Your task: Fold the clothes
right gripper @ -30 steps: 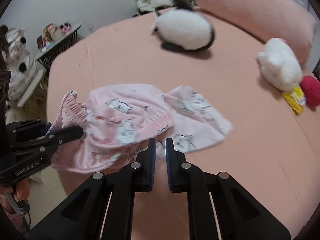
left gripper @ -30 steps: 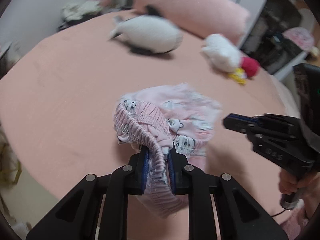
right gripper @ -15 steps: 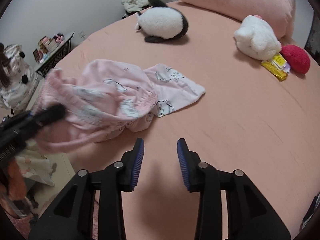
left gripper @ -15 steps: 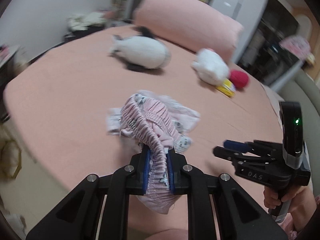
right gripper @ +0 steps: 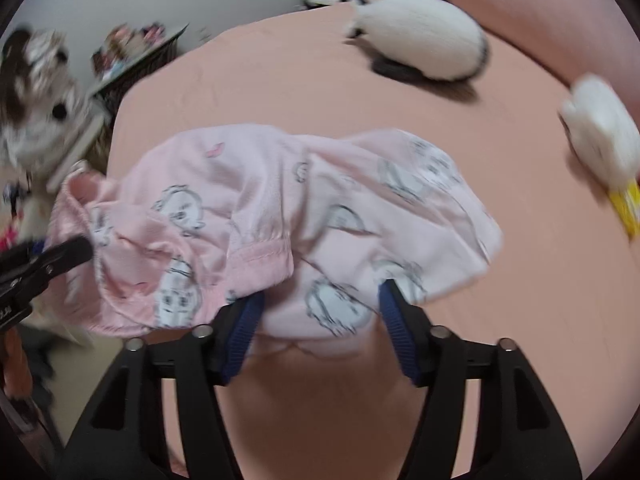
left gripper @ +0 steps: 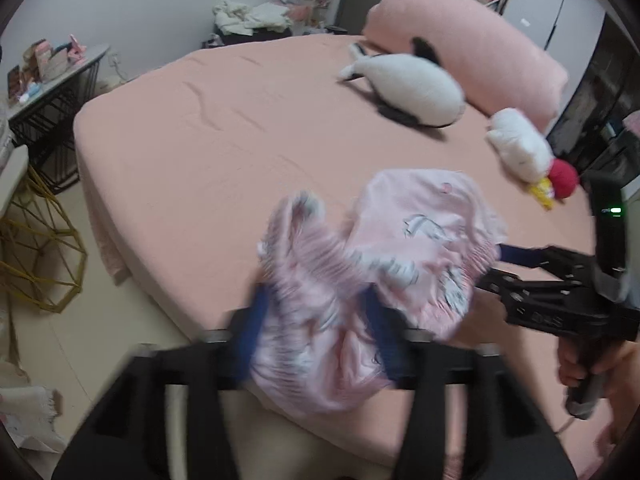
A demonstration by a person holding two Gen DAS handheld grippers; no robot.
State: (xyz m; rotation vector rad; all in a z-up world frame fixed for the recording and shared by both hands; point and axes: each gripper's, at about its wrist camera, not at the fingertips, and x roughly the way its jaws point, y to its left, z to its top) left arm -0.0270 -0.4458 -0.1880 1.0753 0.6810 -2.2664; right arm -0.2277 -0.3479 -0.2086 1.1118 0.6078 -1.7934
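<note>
A pink garment with white cat prints [left gripper: 420, 216] lies bunched near the front edge of the pink bed [left gripper: 240, 128]. My left gripper [left gripper: 316, 320] is open, jaws spread wide, with the ribbed waistband loose between its blue pads; the view is blurred. My right gripper [right gripper: 320, 316] is also open, its fingers straddling a fold of the garment [right gripper: 280, 184] without pinching it. In the left wrist view the right gripper [left gripper: 496, 266] meets the cloth's right side. In the right wrist view the left gripper [right gripper: 60, 256] sits at the cloth's left end.
A white and black plush [left gripper: 404, 88], a white plush [left gripper: 516, 144], a red ball [left gripper: 562, 178] and a long pink pillow [left gripper: 460, 36] lie at the bed's far side. A side table [left gripper: 52, 80] and a gold wire stool [left gripper: 36, 248] stand left of the bed.
My left gripper has opened and let go of the waistband it was pinching. The right gripper, open half a second ago, has moved forward so its fingers now straddle the garment.
</note>
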